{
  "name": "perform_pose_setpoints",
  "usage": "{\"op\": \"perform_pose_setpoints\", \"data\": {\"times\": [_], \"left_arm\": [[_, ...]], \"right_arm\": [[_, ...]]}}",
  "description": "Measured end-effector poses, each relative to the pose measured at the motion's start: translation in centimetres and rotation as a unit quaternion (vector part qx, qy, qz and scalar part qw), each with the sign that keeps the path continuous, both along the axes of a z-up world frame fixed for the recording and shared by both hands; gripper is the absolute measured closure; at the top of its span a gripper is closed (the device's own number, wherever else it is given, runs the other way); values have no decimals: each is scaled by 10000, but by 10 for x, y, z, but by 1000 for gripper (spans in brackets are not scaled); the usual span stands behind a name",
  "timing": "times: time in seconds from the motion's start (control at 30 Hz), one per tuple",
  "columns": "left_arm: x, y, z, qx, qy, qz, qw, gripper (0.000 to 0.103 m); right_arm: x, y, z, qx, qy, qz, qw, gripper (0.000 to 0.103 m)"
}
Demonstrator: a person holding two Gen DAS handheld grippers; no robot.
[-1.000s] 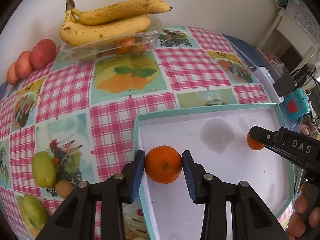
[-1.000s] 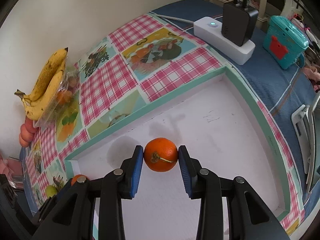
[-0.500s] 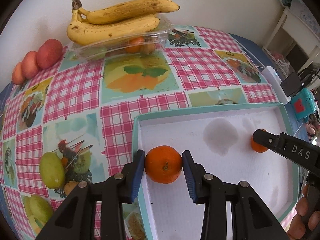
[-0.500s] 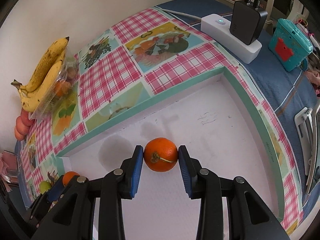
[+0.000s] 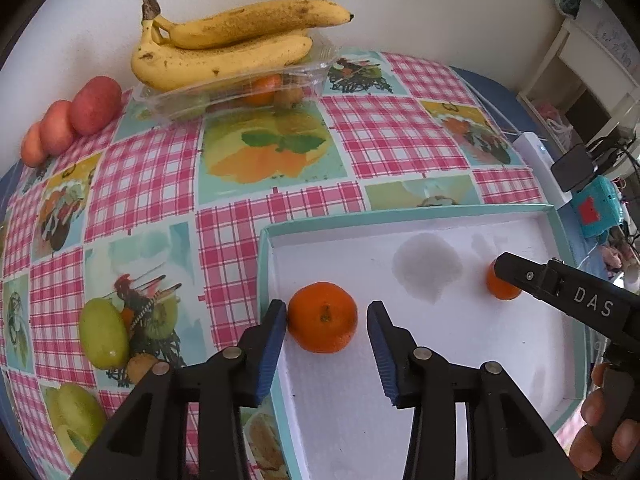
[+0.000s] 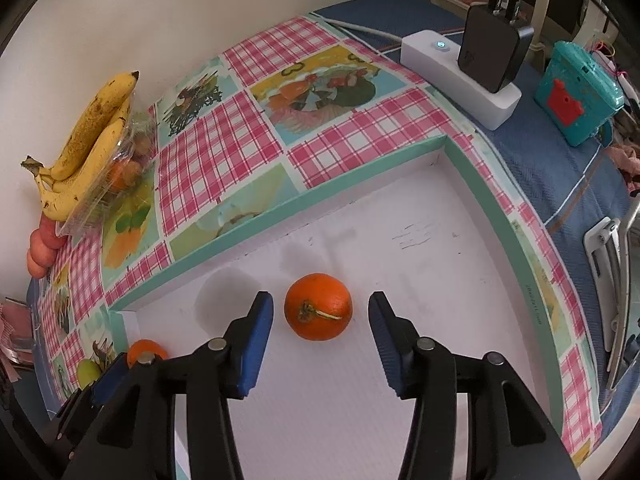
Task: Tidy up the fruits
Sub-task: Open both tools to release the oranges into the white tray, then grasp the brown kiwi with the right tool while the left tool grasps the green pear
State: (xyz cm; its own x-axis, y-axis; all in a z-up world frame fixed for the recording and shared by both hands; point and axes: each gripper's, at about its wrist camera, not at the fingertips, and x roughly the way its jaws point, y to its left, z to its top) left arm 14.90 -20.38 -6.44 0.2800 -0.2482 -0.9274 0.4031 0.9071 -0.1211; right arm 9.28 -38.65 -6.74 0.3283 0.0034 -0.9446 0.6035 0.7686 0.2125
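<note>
Across the counter [image 5: 152, 184] with its checked fruit-print cloth, I have both grippers pointing steeply down into the white tray [image 5: 472, 224], which sits at the near edge so fruit can be gathered in one bounded place. Against the far wall the bananas [image 5: 224, 48] rest on top of a clear plastic punnet [image 5: 240, 92], with three red fruits [image 5: 72, 116] lined up beside it, well apart from the tray and, I judge, waiting their turn.

My left gripper [image 5: 327, 320] has just been opening its jaws: the left orange [image 5: 322, 317] sits on the tray floor between them, near the tray's left wall, one pad perhaps brushing it, the other clear. My right gripper [image 6: 321, 316] has likewise just been opening, and the right orange [image 6: 318, 306] lies free between its jaws with a gap on both sides, stalk up.

I read this as the release step: both oranges set down apart, so neither rolls into the other as I let go.
</note>
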Motion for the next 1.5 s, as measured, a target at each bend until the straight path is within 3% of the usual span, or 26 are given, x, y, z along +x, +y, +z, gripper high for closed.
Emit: {"op": "perform_pose_setpoints", "data": {"times": [0.07,0.2,0.27,0.37,0.47,0.53,0.7,0.77,0.8,1.1,1.5], "left_arm": [[-2,2,6,-60,7,7,10000,56],[-7,6,17,-194,67,92,9997,44],[-9,10,22,-263,96,173,9995,42],[-13,18,28,-262,105,316,9991,38],[-17,31,31,-276,95,533,9982,34],[-20,43,33,-267,53,725,9970,25],[-21,68,39,-15,-186,1073,9941,8],[-21,83,43,3,-279,1285,9913,1],[-21,90,46,-9,-327,1362,9901,1],[-23,157,70,61,-843,2100,9740,0],[-16,241,79,208,-998,2899,9516,0]], "right_arm": [[-2,0,6,-43,-36,-4,10000,51],[-7,5,20,-175,-117,-8,9998,44],[-9,8,26,-207,-135,7,9997,43],[-12,13,31,-236,-171,50,9996,33],[-16,17,33,-257,-197,72,9995,31],[-20,19,32,-243,-208,77,9995,25],[-30,29,35,-302,-253,179,9991,24],[-32,33,37,-339,-309,210,9987,14],[-33,35,40,-367,-377,232,9983,10],[-36,47,48,-623,-481,328,9964,10],[-19,86,57,-648,-856,784,9911,10]]}}
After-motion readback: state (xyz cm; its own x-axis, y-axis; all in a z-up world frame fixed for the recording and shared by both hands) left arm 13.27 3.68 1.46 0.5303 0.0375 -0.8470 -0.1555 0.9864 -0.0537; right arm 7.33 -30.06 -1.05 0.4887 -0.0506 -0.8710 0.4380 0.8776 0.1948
